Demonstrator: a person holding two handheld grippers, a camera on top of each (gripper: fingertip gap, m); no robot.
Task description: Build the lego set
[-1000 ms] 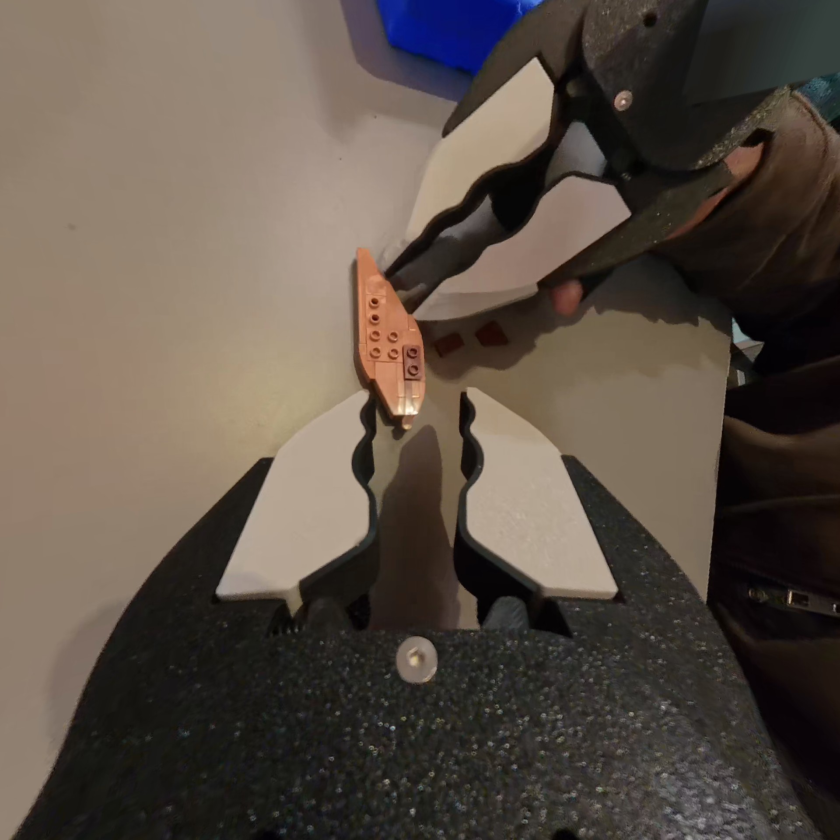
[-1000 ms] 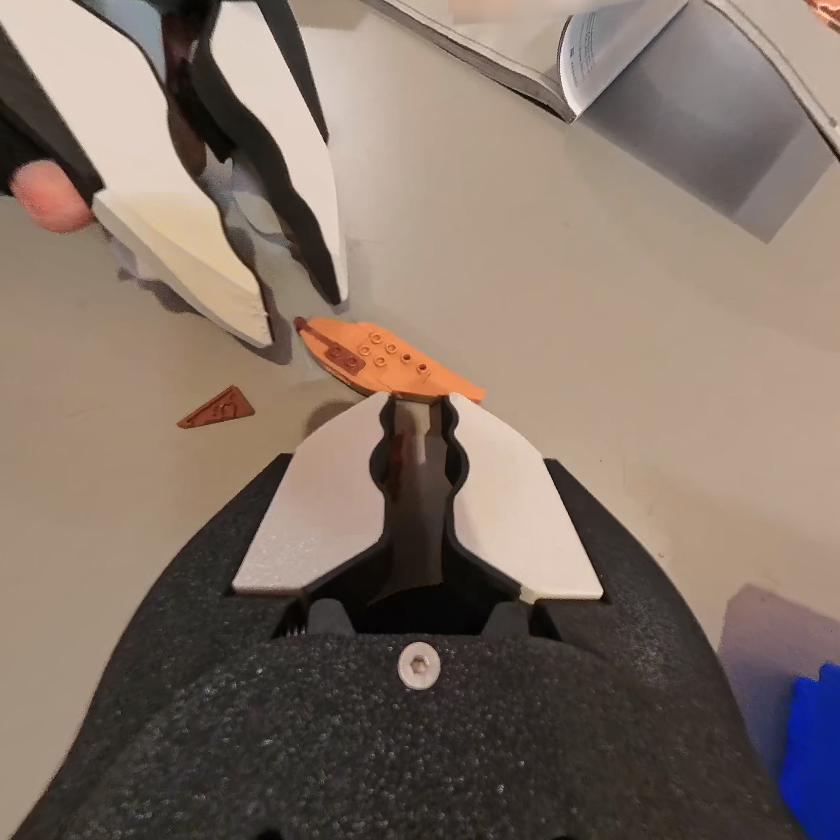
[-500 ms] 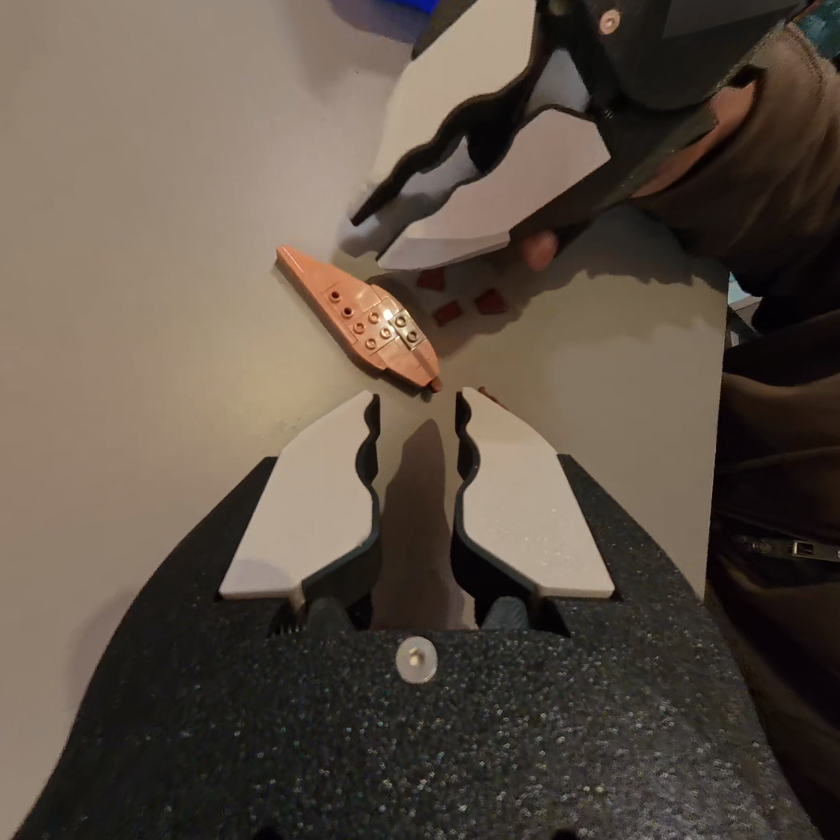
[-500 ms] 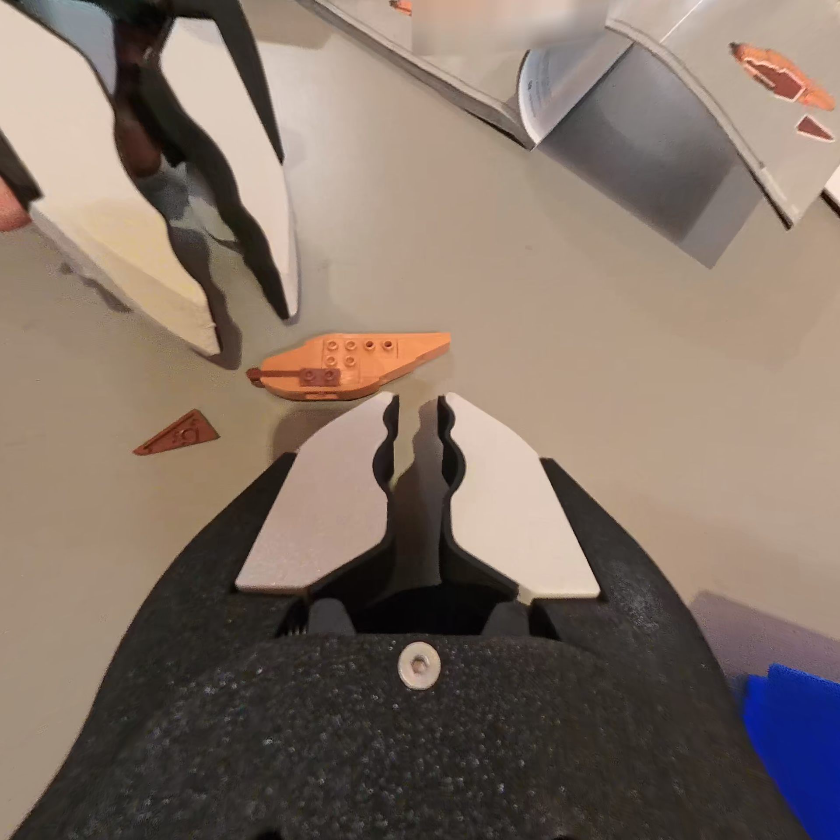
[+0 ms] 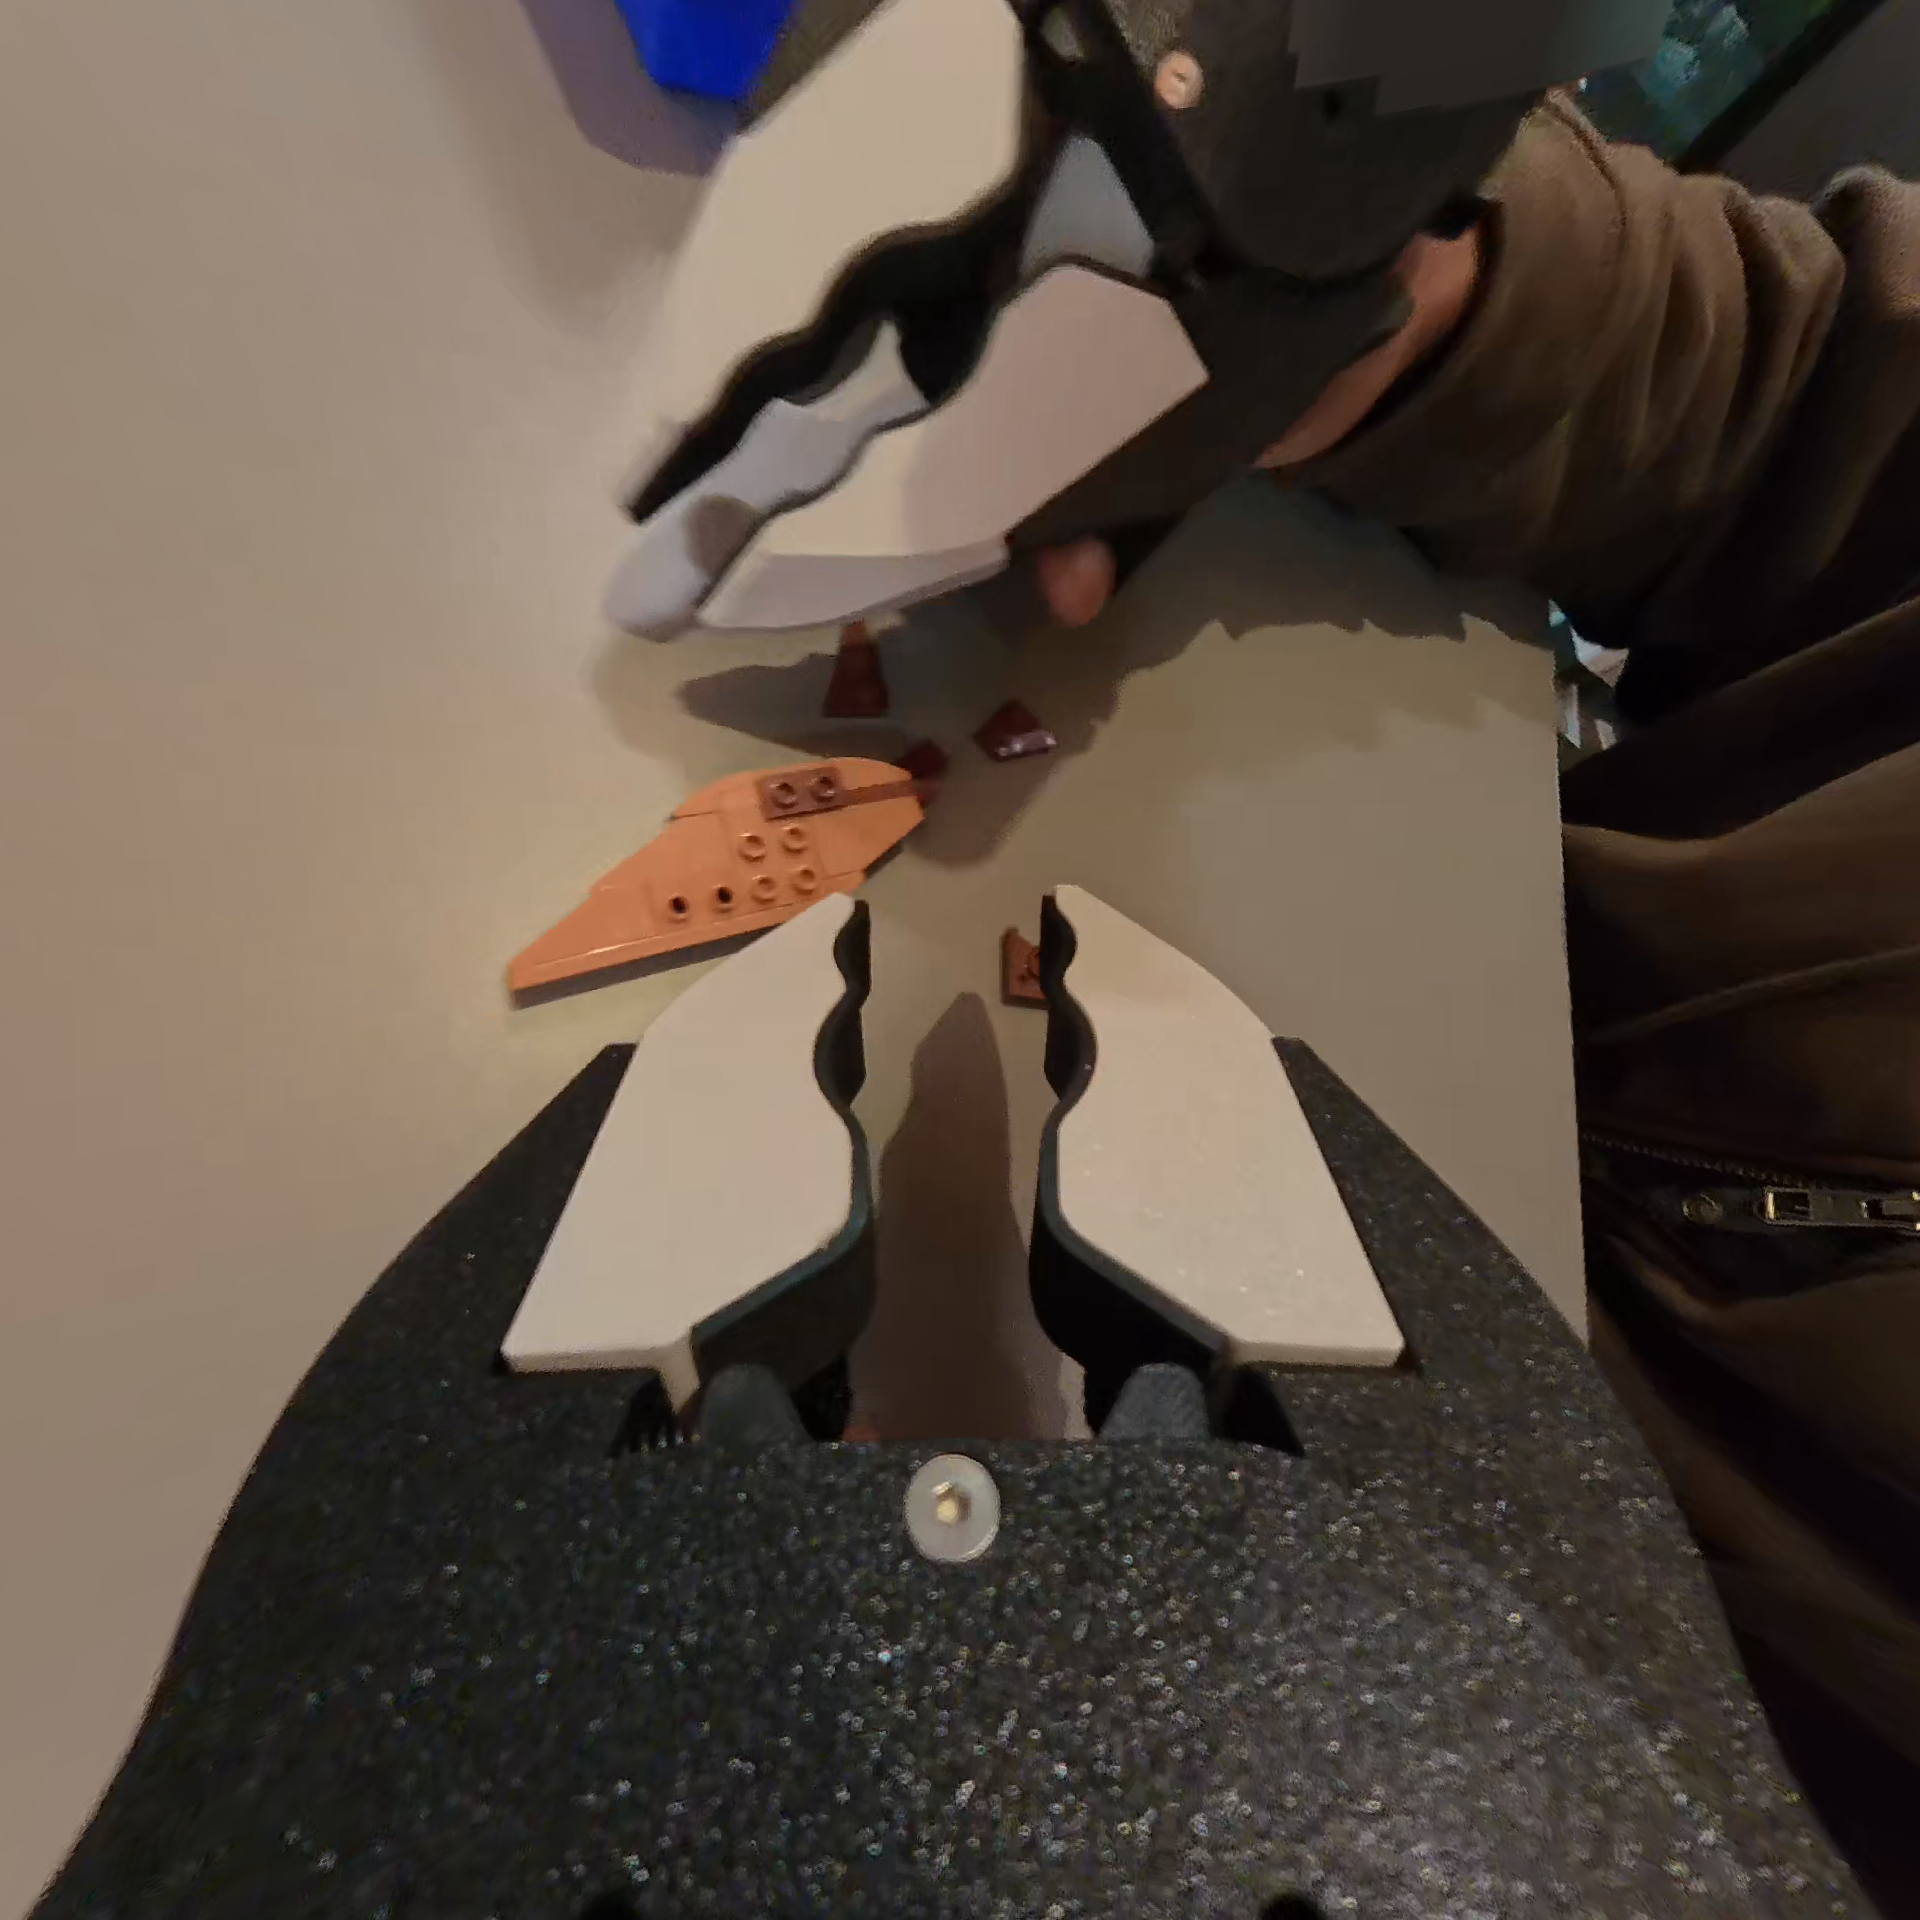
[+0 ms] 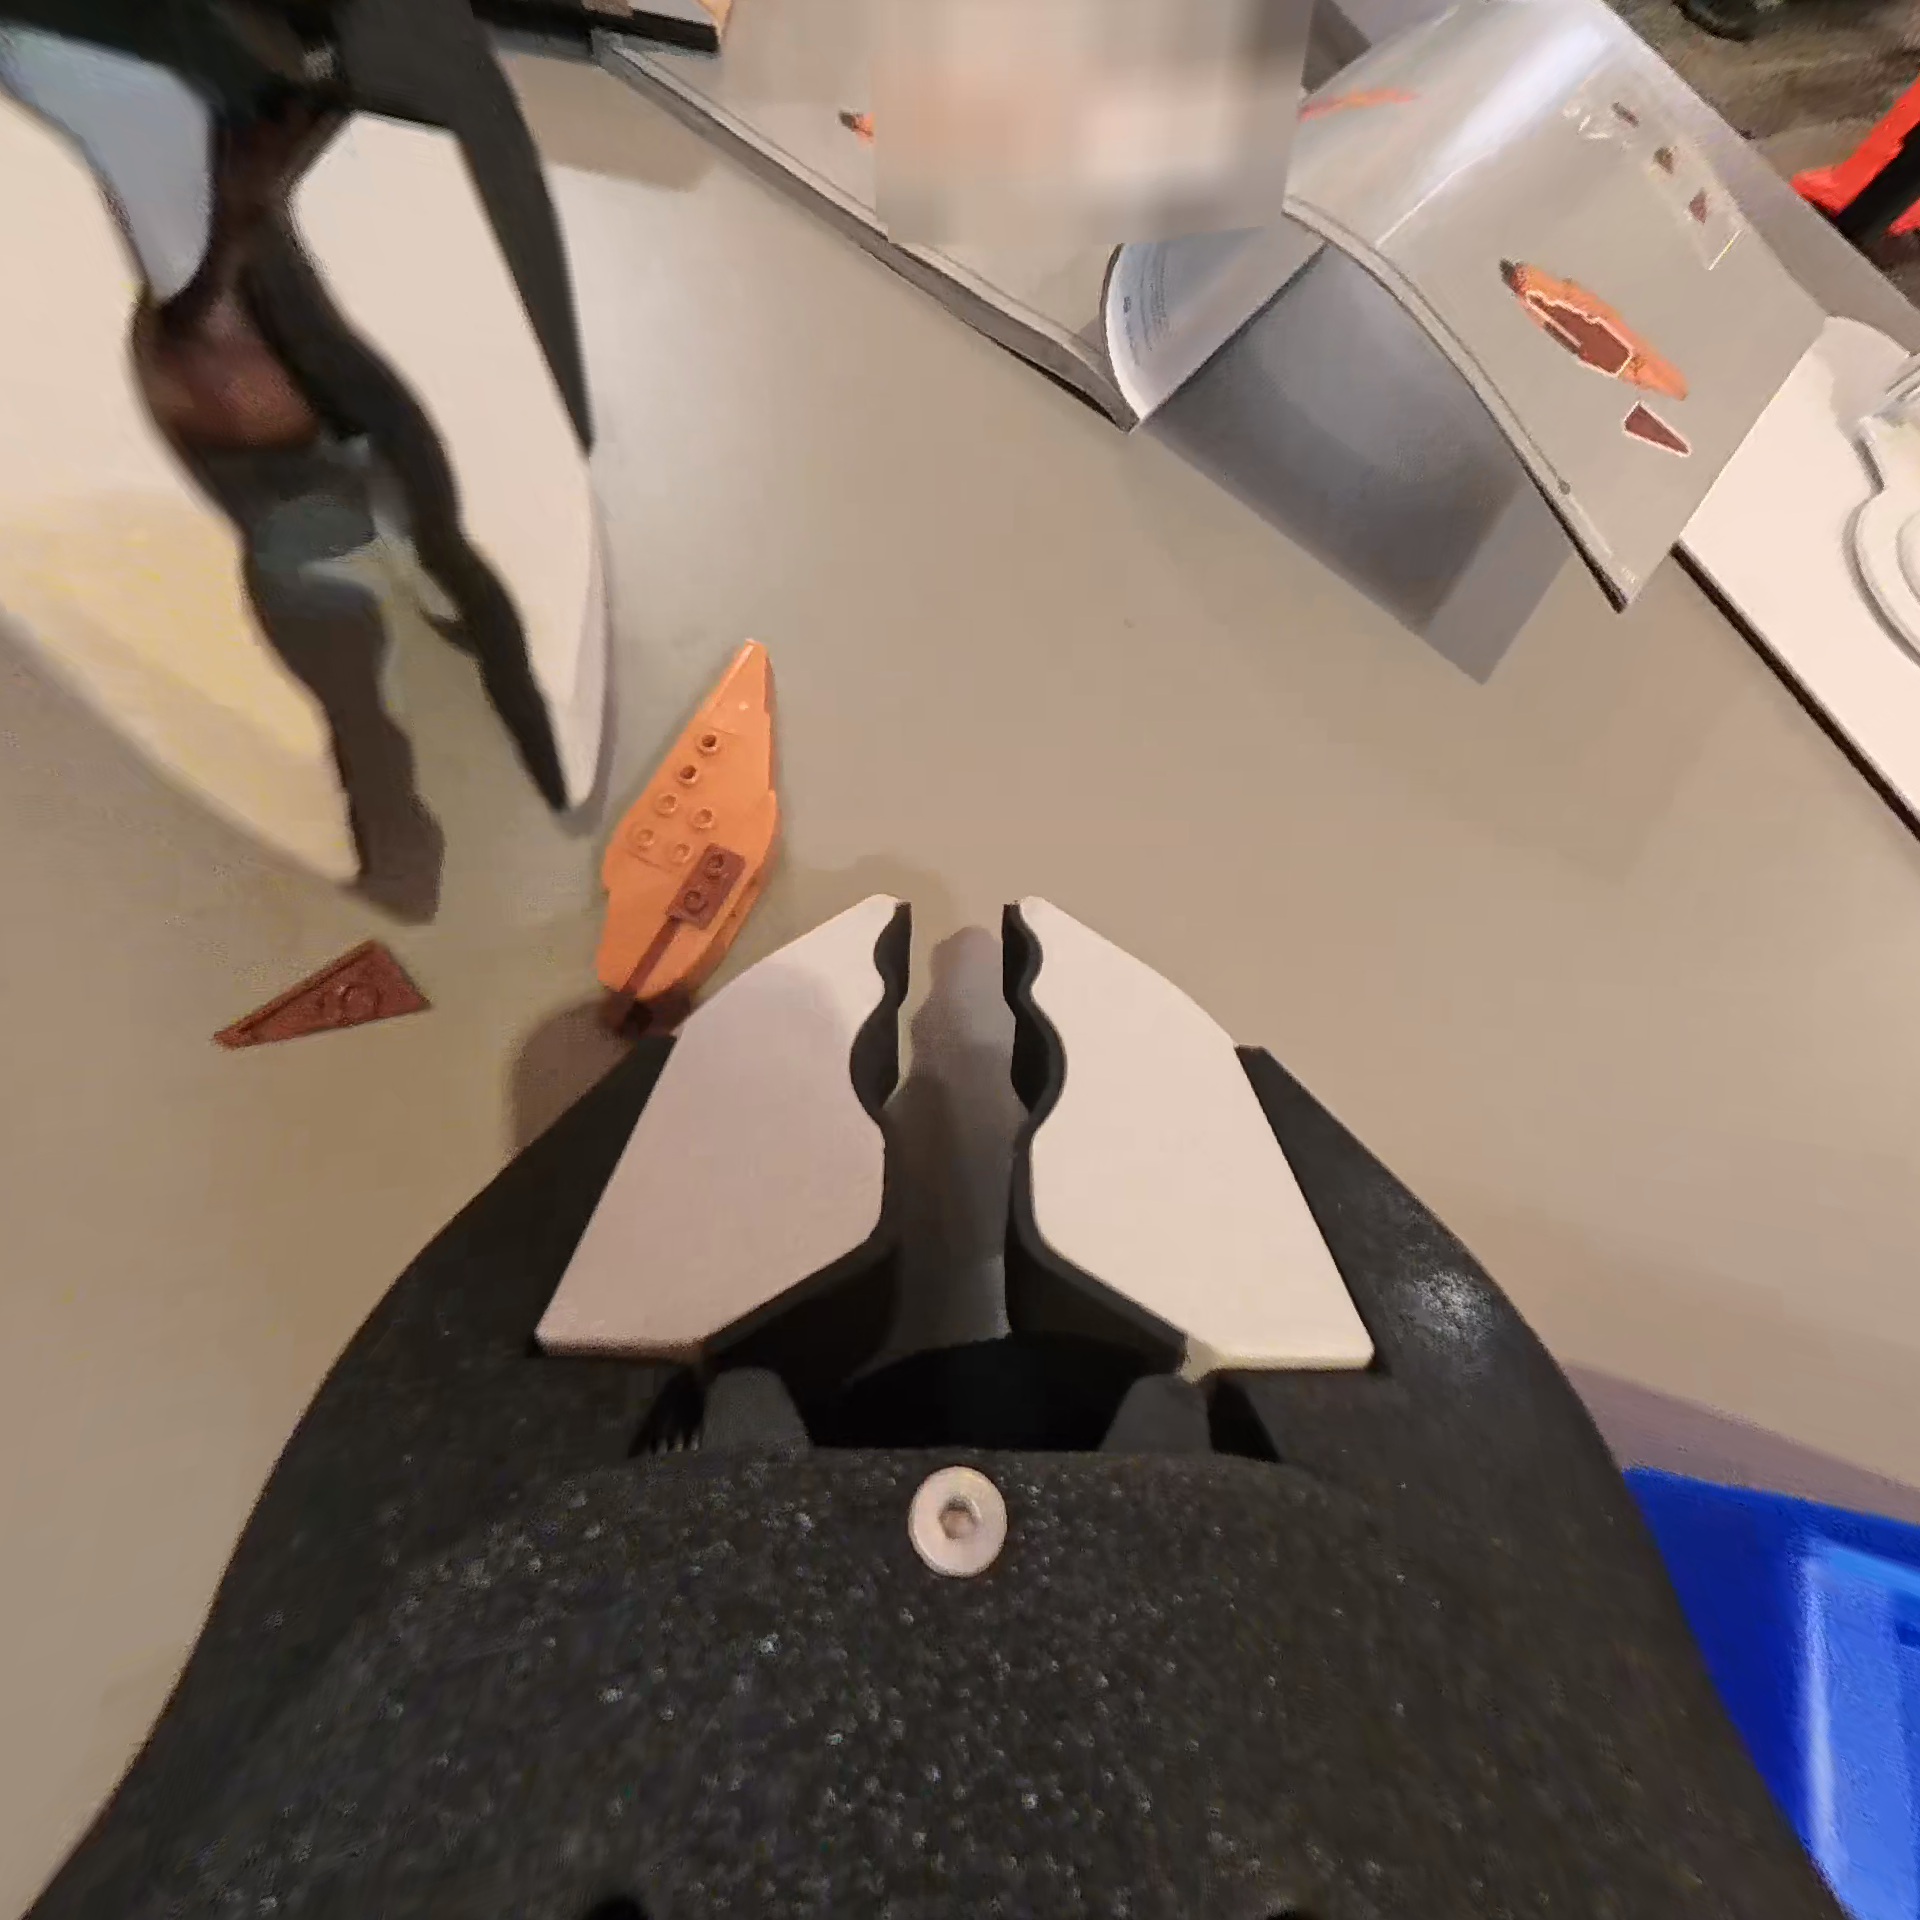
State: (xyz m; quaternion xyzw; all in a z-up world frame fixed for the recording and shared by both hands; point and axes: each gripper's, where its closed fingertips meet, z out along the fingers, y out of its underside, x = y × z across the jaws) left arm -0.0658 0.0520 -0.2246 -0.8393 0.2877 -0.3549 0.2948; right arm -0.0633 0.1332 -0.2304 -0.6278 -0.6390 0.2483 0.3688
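Note:
An orange wedge-shaped Lego assembly [image 5: 727, 873] with a dark brown piece on top lies flat on the grey table [image 5: 260, 520], just ahead-left of my left gripper [image 5: 951, 914], which is open and empty. In the right wrist view the assembly [image 6: 696, 831] lies ahead-left of my right gripper [image 6: 956, 920], which is open by a narrow gap and empty. Loose dark brown pieces [image 5: 857, 681] [image 5: 1016, 732] lie beyond the assembly, under the right gripper [image 5: 649, 561]. One small brown piece [image 5: 1023, 966] sits by my left gripper's right fingertip. A brown wedge plate [image 6: 332, 1003] lies left.
An open instruction booklet [image 6: 1403, 364] lies at the far right of the table. A blue bin [image 6: 1787, 1662] stands near the right gripper and shows in the left wrist view [image 5: 707, 42]. The left gripper [image 6: 468, 842] hangs over the table at upper left. The table edge [image 5: 1558, 935] runs along the right by a person's brown jacket.
The right gripper let go of the orange assembly and drew back. The assembly has turned on the table and now lies with its point to the left of the left gripper.

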